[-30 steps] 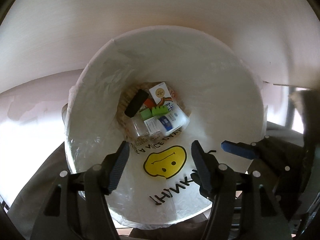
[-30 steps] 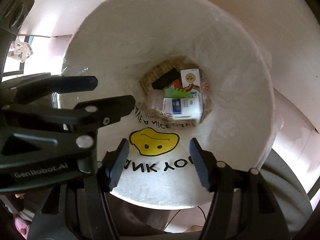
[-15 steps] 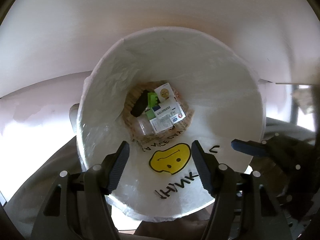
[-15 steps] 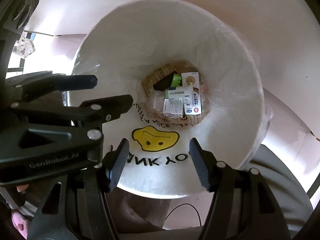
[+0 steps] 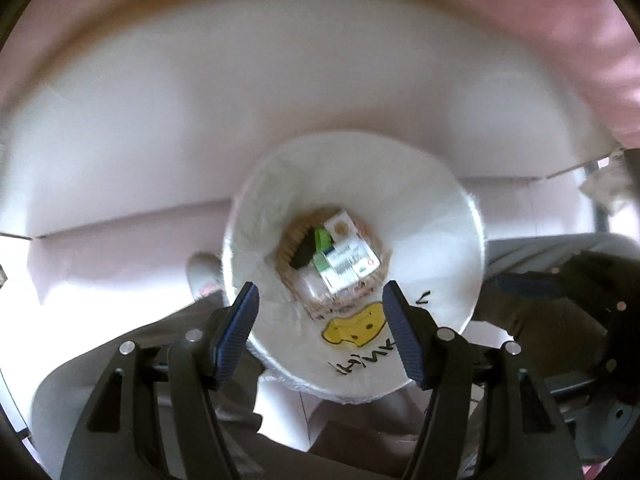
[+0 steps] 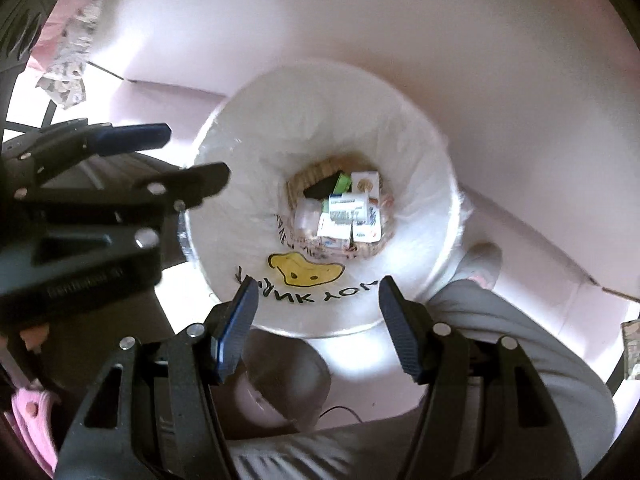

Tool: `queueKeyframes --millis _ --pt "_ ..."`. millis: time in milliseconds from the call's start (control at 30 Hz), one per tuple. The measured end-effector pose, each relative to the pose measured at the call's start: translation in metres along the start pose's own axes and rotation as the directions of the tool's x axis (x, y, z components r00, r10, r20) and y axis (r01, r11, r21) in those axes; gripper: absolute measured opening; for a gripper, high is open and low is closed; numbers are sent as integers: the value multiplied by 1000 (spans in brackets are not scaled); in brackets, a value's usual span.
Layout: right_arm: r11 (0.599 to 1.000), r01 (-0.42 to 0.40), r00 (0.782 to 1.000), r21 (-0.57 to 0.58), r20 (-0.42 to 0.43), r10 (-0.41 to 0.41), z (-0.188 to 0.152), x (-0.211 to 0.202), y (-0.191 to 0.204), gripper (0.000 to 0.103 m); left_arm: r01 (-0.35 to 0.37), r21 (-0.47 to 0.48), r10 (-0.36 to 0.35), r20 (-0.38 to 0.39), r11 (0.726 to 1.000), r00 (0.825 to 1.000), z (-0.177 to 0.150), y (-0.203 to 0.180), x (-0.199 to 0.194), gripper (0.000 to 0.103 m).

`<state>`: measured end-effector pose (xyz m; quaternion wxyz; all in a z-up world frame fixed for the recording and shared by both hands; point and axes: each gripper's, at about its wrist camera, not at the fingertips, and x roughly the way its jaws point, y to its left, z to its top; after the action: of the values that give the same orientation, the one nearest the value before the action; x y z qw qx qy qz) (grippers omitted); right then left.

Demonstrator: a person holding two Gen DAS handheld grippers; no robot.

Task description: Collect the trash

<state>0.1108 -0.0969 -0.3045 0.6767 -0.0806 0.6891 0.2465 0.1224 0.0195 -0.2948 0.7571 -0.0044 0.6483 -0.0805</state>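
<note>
Change: both my tongs now sit higher over the trash bin (image 5: 440, 216) than a second ago, so the bin looks smaller in both views, and the boxes at its bottom have shifted and lie differently.
Left tongs (image 5: 318, 334): spread apart with nothing between the pads, pointing down over the near rim of the bin.
Right tongs (image 6: 314, 326): also spread and empty, above the near rim of the bin, just beside the left pair.
Trash bin: lined with a white bag (image 6: 420, 160) that bears a yellow smiley face (image 6: 306, 270) and black lettering on the inner wall nearest me.
Trash (image 5: 340, 254): at the bottom of the bin, a pile of white printed boxes, a green piece (image 6: 342, 182) and a black piece (image 5: 302, 254) lying against each other.
Legs: my grey trouser legs (image 6: 500, 344) show beside the bin, on the near side.
Floor (image 5: 120, 248): pale pink around the bin.
</note>
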Motion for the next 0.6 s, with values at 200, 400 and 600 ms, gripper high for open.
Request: queueKeyframes --millis 200,400,600 --pt "999 38 992 -24 118 -35 -14 -54 9 67 -41 20 38 134 999 990 -5 -5 -58 73" --pt "998 64 965 -12 257 -59 -34 -120 17 67 -97 57 78 272 994 959 -15 -15 -123 80" --pt "993 115 900 12 423 -109 -58 -189 25 78 -184 70 136 435 980 890 -35 -32 -192 91"
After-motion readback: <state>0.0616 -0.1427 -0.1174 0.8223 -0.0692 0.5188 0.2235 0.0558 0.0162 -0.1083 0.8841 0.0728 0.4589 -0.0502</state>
